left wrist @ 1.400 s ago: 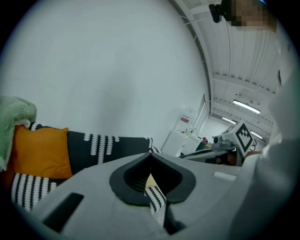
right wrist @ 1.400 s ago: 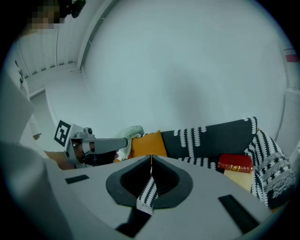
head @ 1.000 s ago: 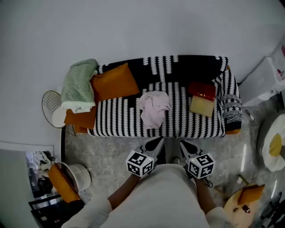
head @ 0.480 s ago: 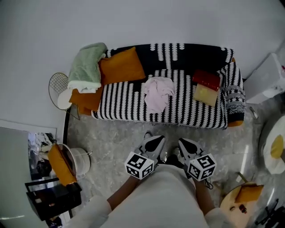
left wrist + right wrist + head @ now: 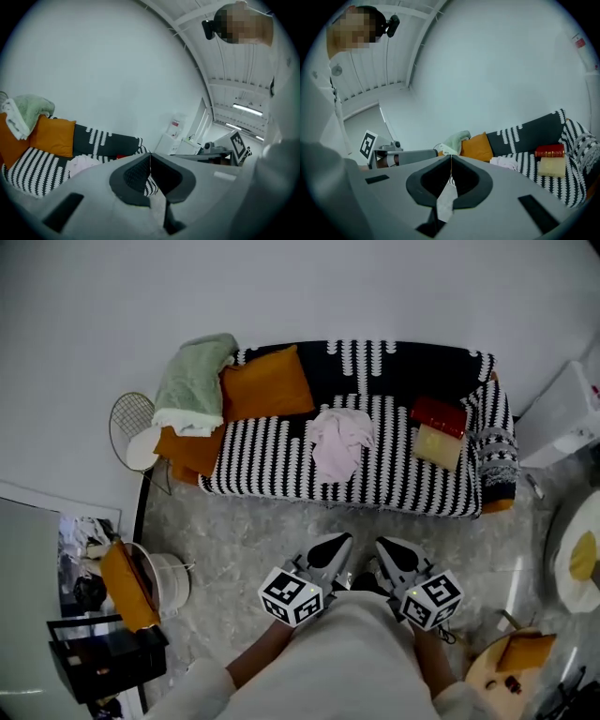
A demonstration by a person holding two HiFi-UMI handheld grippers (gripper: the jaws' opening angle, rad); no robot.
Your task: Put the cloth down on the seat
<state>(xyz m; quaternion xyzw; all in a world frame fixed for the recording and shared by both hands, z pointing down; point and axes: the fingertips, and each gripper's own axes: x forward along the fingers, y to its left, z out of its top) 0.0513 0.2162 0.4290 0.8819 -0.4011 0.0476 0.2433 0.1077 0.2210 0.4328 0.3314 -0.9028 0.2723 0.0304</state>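
A crumpled pale pink cloth (image 5: pixel 338 441) lies on the middle of the black-and-white striped sofa seat (image 5: pixel 272 460); it also shows in the left gripper view (image 5: pixel 83 164) and the right gripper view (image 5: pixel 505 162). My left gripper (image 5: pixel 337 546) and right gripper (image 5: pixel 384 548) hover close to my body over the floor, well short of the sofa. Both are shut with nothing between their jaws. In each gripper view the jaws meet tip to tip.
On the sofa lie an orange cushion (image 5: pixel 268 383), a green blanket (image 5: pixel 196 379) over the left arm, and a red book (image 5: pixel 439 414) on a cream block (image 5: pixel 436 445). A wire fan (image 5: pixel 127 420) and white basket (image 5: pixel 167 582) stand left; a white cabinet (image 5: pixel 567 413) stands right.
Both grippers have drawn back from the sofa toward my body and risen a little. The sofa sits farther off in the head view. The cloth stays where it lay.
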